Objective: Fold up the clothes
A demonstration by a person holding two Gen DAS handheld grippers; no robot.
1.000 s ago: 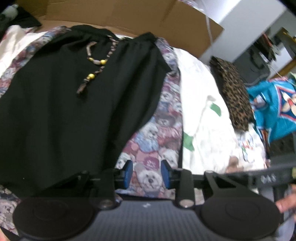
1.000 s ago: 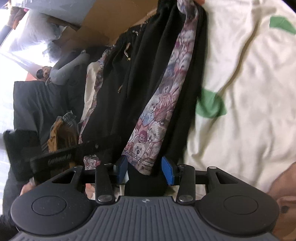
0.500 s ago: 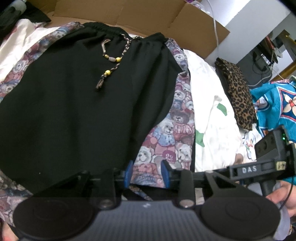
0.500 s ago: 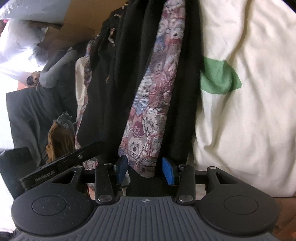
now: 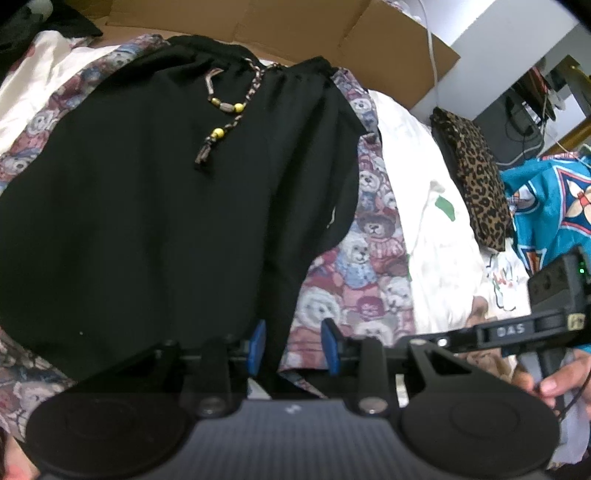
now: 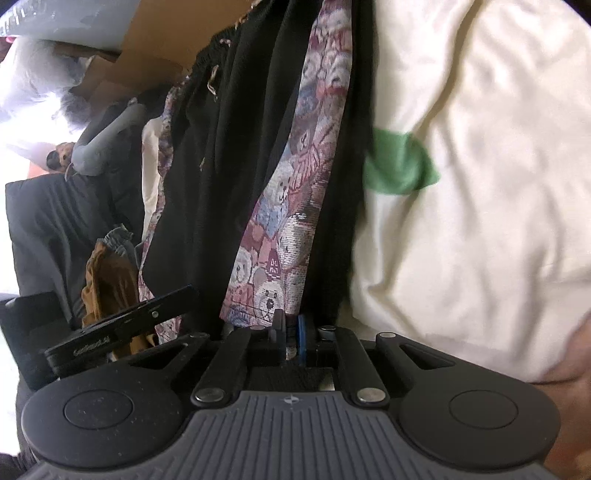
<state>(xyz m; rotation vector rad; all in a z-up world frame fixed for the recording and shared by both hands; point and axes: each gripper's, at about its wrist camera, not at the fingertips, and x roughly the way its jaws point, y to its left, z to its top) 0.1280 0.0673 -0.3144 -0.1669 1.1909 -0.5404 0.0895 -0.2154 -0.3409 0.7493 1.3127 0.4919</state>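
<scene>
Black shorts (image 5: 155, 206) with teddy-bear print side panels (image 5: 369, 273) and a beaded drawstring (image 5: 225, 118) lie flat on a white sheet (image 5: 436, 236). My left gripper (image 5: 293, 345) is open, its blue pads astride the hem where black cloth meets the bear panel. My right gripper (image 6: 291, 334) is shut on the hem of the bear panel (image 6: 291, 206) of the same shorts (image 6: 207, 177). The right gripper also shows at the right in the left wrist view (image 5: 517, 328).
A cardboard box (image 5: 332, 33) stands behind the shorts. A leopard-print cloth (image 5: 476, 184) and a teal garment (image 5: 554, 206) lie to the right. A brown garment (image 6: 110, 280) and dark clothes lie at the left of the right wrist view. The white sheet (image 6: 480, 184) has a green patch (image 6: 399, 166).
My right gripper has closed on the bear-print hem; it was open before. My left gripper has drawn back slightly, so more of the shorts shows.
</scene>
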